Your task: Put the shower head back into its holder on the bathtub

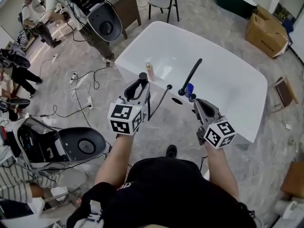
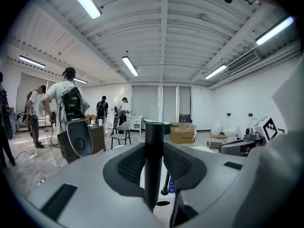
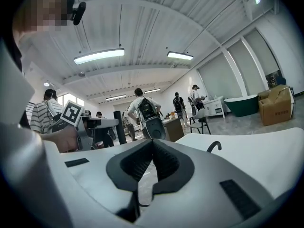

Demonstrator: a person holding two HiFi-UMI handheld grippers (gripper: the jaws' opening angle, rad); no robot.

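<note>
My left gripper (image 1: 141,81) is shut on the black shower head (image 1: 143,77), which stands upright between the jaws as a dark rod (image 2: 154,161). Its thin black hose (image 1: 161,99) runs to the near rim of the white bathtub (image 1: 228,87). A dark oval holder opening (image 1: 176,100) lies on that rim, just right of the shower head; it also shows below the jaws (image 2: 163,204). My right gripper (image 1: 199,103) hovers by the rim, shut with nothing in it (image 3: 151,152). A black curved faucet (image 1: 190,76) rises behind the opening.
A blue bottle (image 1: 189,89) and a pink bottle (image 1: 150,71) stand on the tub's rim. Open black equipment cases (image 1: 78,144) and cables (image 1: 78,82) lie on the floor at left. Several people stand at far left. Chair (image 1: 163,3) and cardboard box (image 1: 267,30) beyond the tub.
</note>
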